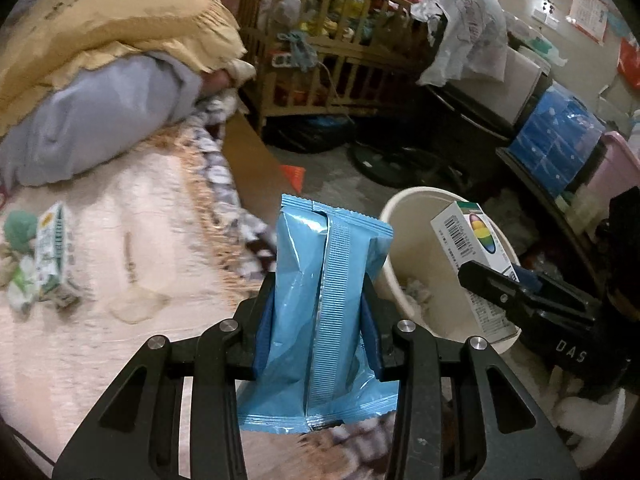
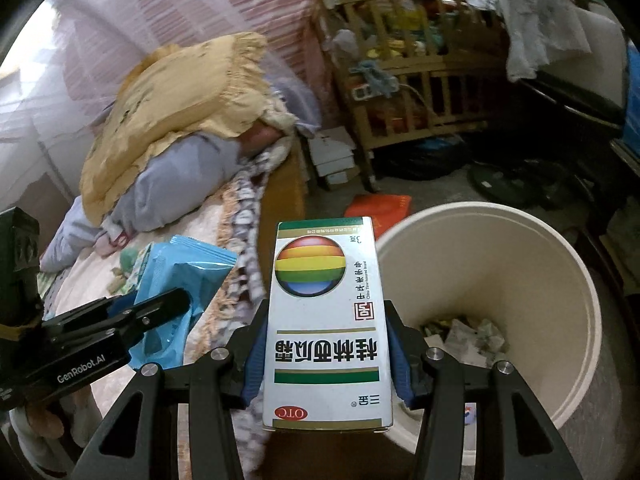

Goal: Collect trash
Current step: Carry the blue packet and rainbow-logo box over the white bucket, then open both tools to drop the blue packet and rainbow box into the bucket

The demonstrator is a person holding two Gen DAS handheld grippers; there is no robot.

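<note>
Beside round bin (image 2: 520,240), glossy wrapper (image 1: 320,312)

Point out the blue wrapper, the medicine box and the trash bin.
blue wrapper (image 1: 320,304): left wrist view, on its ribbed centre seam.
medicine box (image 2: 326,320): right wrist view, on the middle of its white printed face.
trash bin (image 2: 500,256): right wrist view, on its bare cream inner wall.

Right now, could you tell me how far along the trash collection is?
Done: some scraps already lie in the bin. In hand: the left gripper holds a blue wrapper and the right gripper a box, neither yet dropped in. Left: a green-and-white packet lies on the bed.
</note>
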